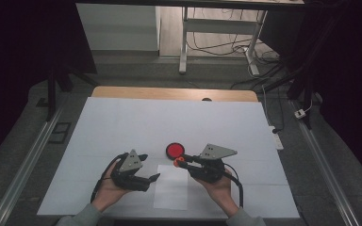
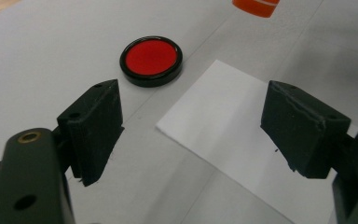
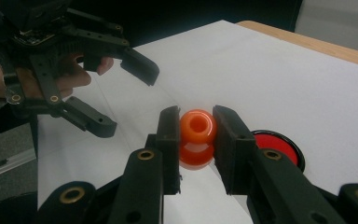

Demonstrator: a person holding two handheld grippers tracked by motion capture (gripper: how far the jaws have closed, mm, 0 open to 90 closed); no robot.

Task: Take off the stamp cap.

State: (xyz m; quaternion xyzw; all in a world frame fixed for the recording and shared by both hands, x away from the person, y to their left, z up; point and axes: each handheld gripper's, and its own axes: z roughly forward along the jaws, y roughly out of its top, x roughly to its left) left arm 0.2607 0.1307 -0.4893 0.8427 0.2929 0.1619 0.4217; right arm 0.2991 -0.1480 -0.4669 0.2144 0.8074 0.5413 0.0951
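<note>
Orange spool (image 3: 196, 136) sits clamped between my right gripper (image 3: 197, 140) jaws at frame centre, its long axis and open bore pointing toward the upper frame edge. My left gripper (image 3: 116, 95), upper left, gapes released.

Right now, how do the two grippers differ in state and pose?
The left gripper has its fingers spread wide with nothing between them; the right gripper is shut on the orange spool-shaped piece. The left one reaches over the white paper sheet, the right beside the red disc. Both are black and hand-held.
</note>
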